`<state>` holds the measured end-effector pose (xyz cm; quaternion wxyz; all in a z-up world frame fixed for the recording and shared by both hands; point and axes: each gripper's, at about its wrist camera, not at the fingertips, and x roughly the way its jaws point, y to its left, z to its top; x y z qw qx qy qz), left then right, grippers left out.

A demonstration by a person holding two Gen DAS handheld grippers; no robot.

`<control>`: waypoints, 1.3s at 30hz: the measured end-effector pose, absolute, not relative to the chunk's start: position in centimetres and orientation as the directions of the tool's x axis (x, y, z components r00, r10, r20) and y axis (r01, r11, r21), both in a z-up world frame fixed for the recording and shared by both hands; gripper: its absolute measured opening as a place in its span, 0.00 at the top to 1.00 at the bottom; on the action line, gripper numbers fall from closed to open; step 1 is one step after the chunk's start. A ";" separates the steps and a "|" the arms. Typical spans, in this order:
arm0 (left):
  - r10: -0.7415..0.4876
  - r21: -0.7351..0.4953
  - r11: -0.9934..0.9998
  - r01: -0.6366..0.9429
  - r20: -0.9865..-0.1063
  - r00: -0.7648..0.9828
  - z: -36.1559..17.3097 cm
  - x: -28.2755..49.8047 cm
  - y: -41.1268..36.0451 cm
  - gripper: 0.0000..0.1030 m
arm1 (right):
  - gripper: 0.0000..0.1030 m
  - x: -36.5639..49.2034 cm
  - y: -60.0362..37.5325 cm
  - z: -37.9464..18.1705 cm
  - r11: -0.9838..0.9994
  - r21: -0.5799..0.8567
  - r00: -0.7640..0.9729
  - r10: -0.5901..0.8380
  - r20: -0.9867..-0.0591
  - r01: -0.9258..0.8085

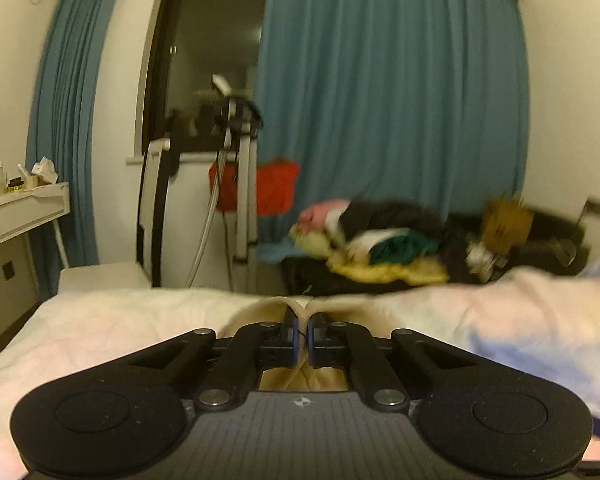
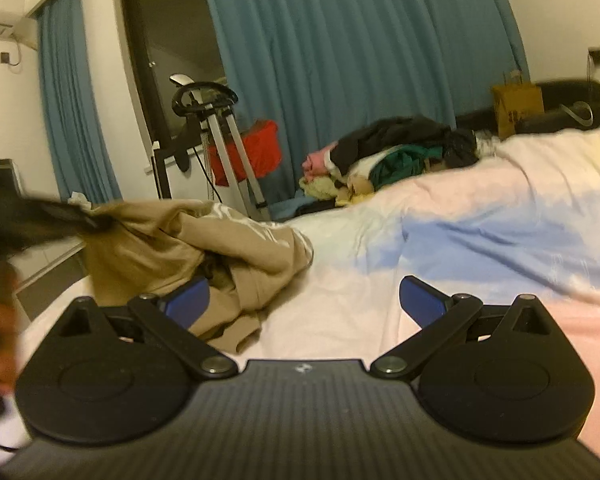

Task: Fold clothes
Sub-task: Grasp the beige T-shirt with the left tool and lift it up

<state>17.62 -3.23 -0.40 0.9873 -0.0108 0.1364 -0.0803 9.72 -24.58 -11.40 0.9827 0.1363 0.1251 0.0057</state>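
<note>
Tan garment (image 2: 204, 240) bunched on bed (image 2: 380, 280), 10 o'clock of right gripper (image 2: 304, 300), jaws spread. Left gripper (image 1: 301, 336) pinches its edge. Advice: right should grab opposite edge, pull taut.

Tan garment (image 2: 188, 248), partly lifted and crumpled on the bed.

Plain tan fabric, unfolded, bunched in loose folds. One end rises toward the left of the right wrist view; the remainder drapes down onto the pale bed cover (image 2: 420, 216). In the left wrist view, a cream-edged fold (image 1: 300, 308) of it sits pinched between closed fingers.
</note>
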 end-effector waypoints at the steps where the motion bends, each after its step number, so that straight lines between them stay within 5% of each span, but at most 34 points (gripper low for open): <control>1: -0.175 -0.052 0.985 0.167 -0.249 0.953 0.3 16.4 -3.0 0.96 | 0.00 9.6 -24.3 -11.4 0.967 0.256 0.971 0.047 -0.236 0.015; 9: -0.293 -0.143 0.950 0.277 -0.108 0.950 4.7 5.3 -0.4 0.96 | 0.00 6.4 -22.4 -10.3 0.985 0.166 0.974 0.079 -0.213 -0.043; 15: -0.284 -0.214 0.939 0.271 -0.033 0.958 5.7 3.2 3.2 0.96 | 0.00 3.5 -20.0 -8.7 0.992 0.079 0.953 0.121 -0.278 -0.102; 25: -0.212 -0.405 0.905 0.127 -0.172 0.962 0.8 9.0 10.8 0.96 | 0.00 7.0 -14.3 -12.7 0.974 -0.057 0.850 0.164 -0.501 -0.221; 28: -0.179 -0.404 0.911 0.080 -0.215 0.960 -0.7 10.6 12.5 0.96 | 0.03 9.7 -15.3 -13.5 0.977 0.057 0.858 0.209 -0.470 -0.207; 32: -0.186 -0.420 0.906 0.059 -0.267 0.946 -2.5 13.4 13.5 0.96 | 0.25 12.8 -18.5 -12.5 0.959 0.232 0.899 0.239 -0.367 -0.160; 39: -0.169 -0.327 0.944 0.036 -0.389 0.906 -5.7 18.5 12.2 0.95 | 0.27 18.9 -20.8 -12.5 0.985 0.173 0.938 0.071 -0.341 -0.012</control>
